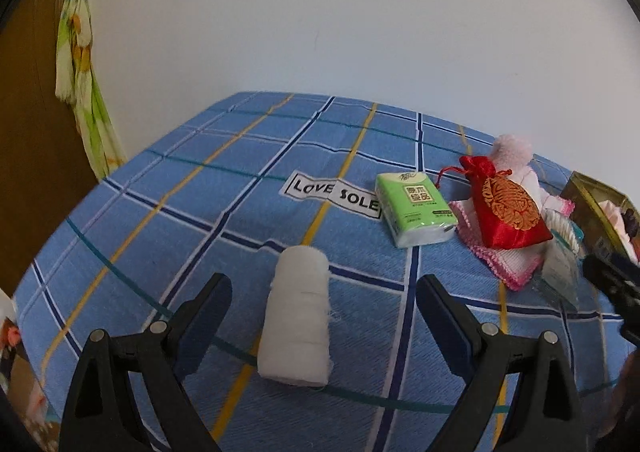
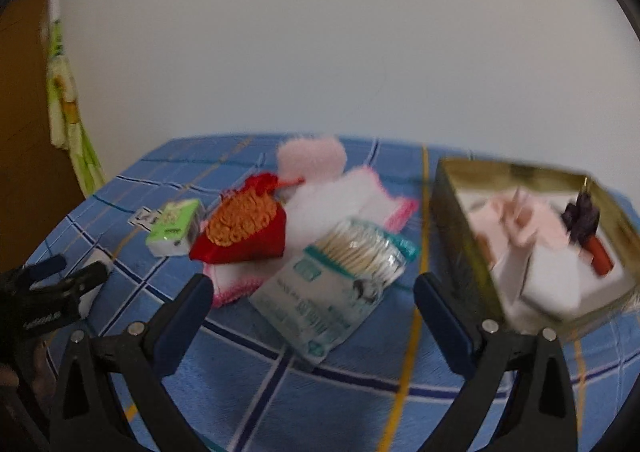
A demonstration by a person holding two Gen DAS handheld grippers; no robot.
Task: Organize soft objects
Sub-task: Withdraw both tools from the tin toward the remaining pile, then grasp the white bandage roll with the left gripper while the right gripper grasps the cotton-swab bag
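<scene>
A white gauze roll (image 1: 298, 316) lies on the blue plaid cloth (image 1: 200, 212), between the jaws of my open left gripper (image 1: 324, 288), untouched. Beyond it lie a green tissue pack (image 1: 414, 208), a red embroidered pouch (image 1: 506, 208) on a pink-edged white cloth (image 1: 500, 258), and a pink plush (image 1: 514, 150). My right gripper (image 2: 314, 288) is open and empty, with a bag of cotton swabs (image 2: 340, 280) between its jaws. The pouch (image 2: 244, 228), tissue pack (image 2: 174, 226) and plush (image 2: 312, 156) lie beyond. The left gripper (image 2: 60, 284) shows at left in the right wrist view.
A gold box (image 2: 452, 212) holding pink and white items stands at the right; its corner shows in the left wrist view (image 1: 588, 192). A white wall is behind the table. A floral curtain (image 1: 80, 72) hangs at the far left.
</scene>
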